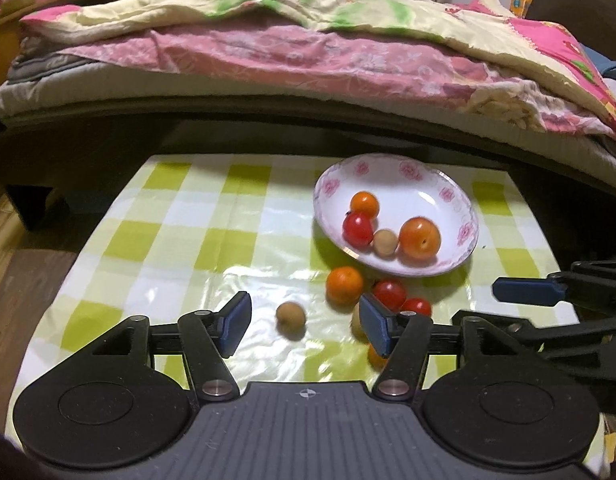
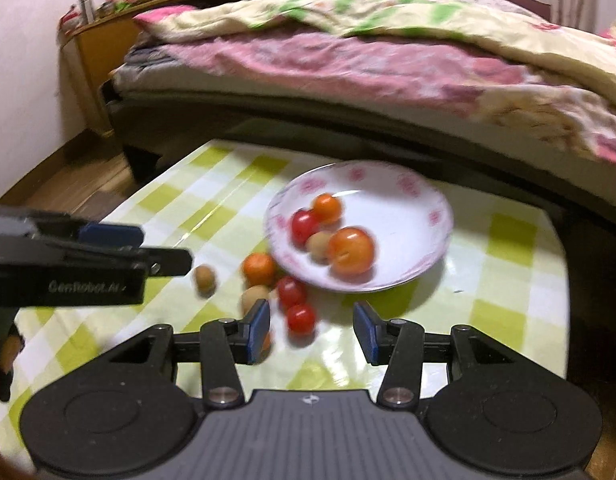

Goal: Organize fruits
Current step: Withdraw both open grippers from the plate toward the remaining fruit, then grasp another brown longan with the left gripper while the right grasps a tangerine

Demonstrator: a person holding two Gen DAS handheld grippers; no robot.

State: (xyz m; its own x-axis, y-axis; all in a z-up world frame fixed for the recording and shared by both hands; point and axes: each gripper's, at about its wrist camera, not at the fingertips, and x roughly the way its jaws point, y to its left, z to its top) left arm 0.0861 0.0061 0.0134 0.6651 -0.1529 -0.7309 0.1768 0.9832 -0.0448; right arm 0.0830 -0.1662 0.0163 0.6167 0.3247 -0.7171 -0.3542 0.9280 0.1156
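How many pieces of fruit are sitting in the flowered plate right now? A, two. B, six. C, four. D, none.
C: the plate holds four, a small orange, a red tomato, a tan longan and a bigger orange fruit; the other fruit lie on the cloth beside it.

Fruits in plate, others beside

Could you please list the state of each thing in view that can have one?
Left gripper: open, nothing between its fingers.
Right gripper: open, holding nothing.
Plate: upright on the table, holding four fruits.
Orange: loose on the tablecloth, beside the plate.
Brown fruit: loose, apart from the others.
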